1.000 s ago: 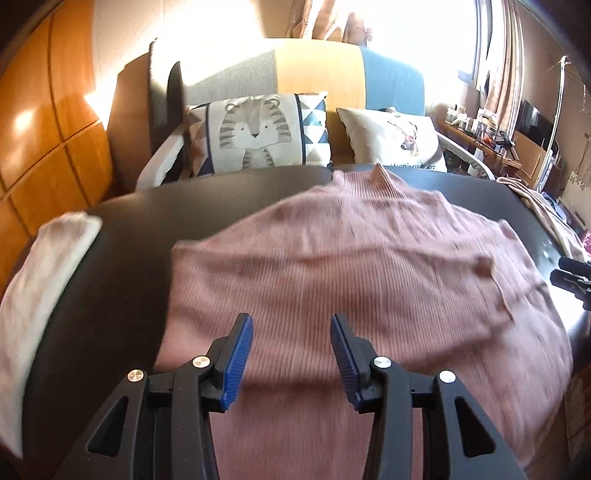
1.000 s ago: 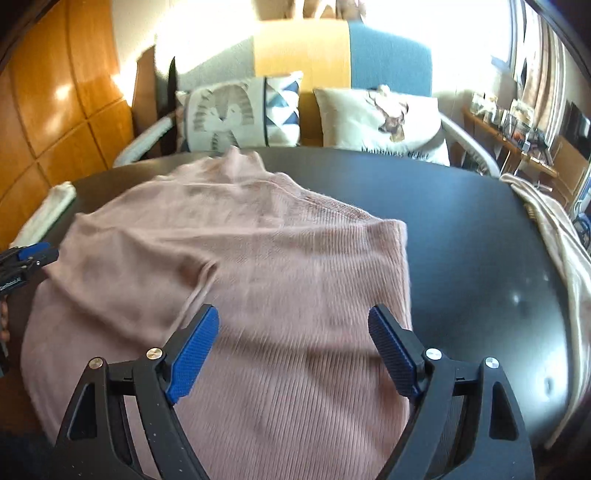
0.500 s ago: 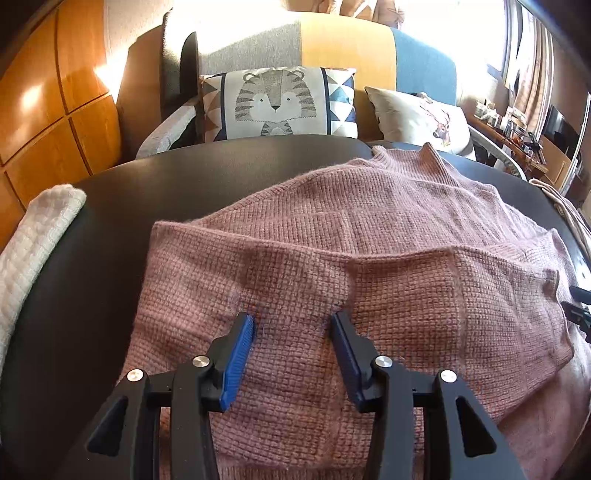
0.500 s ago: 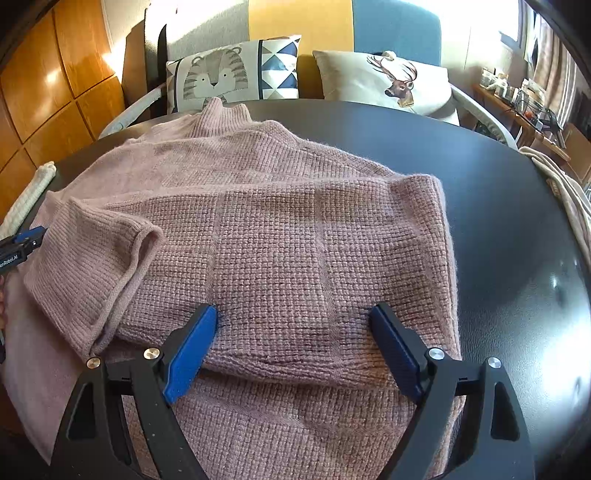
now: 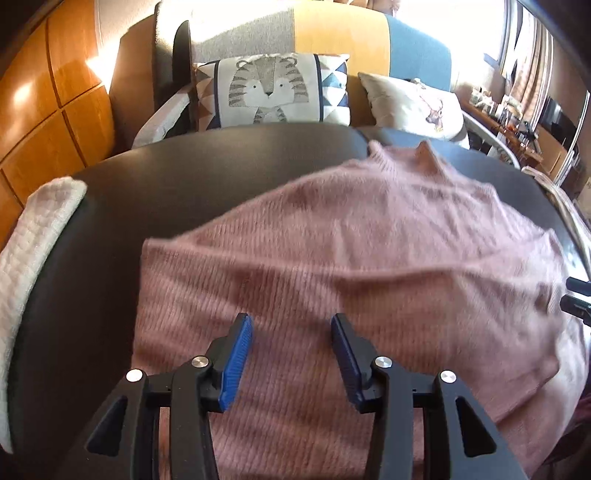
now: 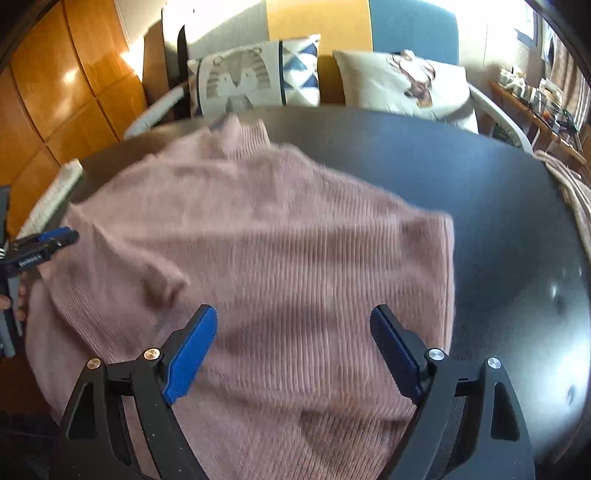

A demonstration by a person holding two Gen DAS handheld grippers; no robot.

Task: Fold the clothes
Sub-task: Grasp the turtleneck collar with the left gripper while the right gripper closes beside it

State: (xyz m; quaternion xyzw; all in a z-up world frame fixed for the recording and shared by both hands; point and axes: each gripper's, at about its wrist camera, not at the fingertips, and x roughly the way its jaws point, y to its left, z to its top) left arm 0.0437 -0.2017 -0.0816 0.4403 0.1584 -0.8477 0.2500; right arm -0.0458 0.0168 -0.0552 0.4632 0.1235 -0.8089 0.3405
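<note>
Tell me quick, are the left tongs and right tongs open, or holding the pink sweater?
Left tongs: open, over the pink sweater, not pinching it.
Right tongs: open wide, holding nothing, sweater beneath.

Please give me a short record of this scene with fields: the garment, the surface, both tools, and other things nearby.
garment: pink knitted sweater, spread on the table, collar toward the sofa
surface: dark round table
left tool: open, over the sweater, nothing between its pads
right tool: open wide, over the sweater, nothing gripped
left edge of table: white towel
right edge of table: cream cloth
behind table: sofa with tiger cushion and deer cushion
</note>
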